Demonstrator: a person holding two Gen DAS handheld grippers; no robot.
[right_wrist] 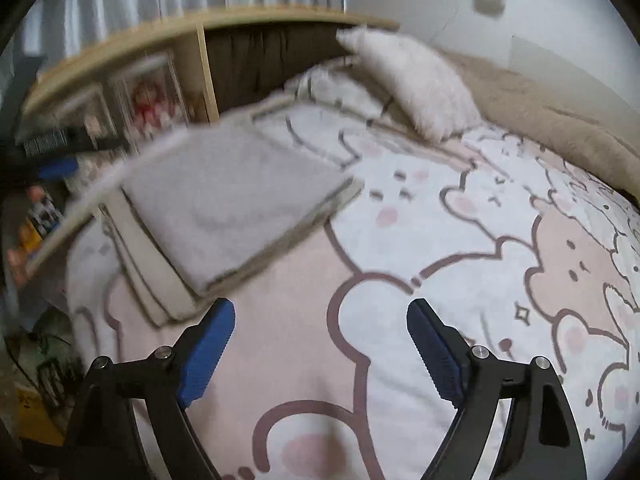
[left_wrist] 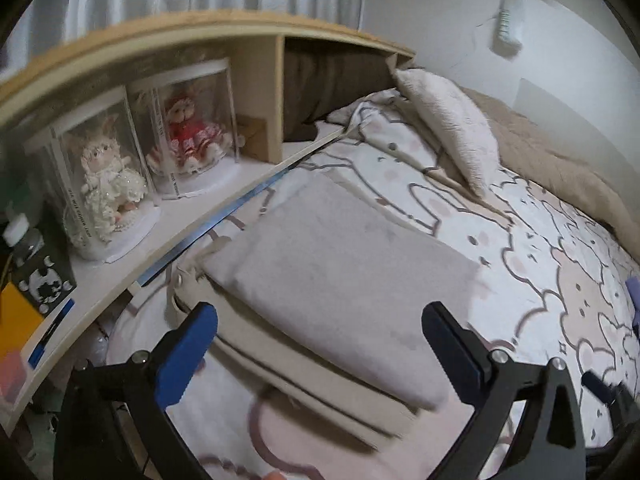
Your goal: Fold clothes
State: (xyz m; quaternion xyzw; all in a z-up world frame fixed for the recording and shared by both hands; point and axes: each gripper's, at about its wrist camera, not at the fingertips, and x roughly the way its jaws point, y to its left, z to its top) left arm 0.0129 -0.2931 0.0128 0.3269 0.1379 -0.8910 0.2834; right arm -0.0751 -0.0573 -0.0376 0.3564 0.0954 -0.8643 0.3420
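I note two clear plastic cases (left_wrist: 188, 120) on the wooden bedside shelf (left_wrist: 256, 60), one doll in each, one folded grey cloth (left_wrist: 332, 264) on the rabbit-print bed cover (right_wrist: 460, 240), left tongs (left_wrist: 320, 332) and right tongs (right_wrist: 320, 344) both apart, empty.

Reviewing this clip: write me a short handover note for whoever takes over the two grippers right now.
Left gripper: open, nothing between the fingers, above the near edge of the folded grey garment.
Right gripper: open, empty, over the bedspread, apart from the garment.
Garment lies on the bed beside the headboard shelf, on top of a folded beige piece.
Done: this piece looks folded and released.
Left: no other unfolded clothes in view; check.
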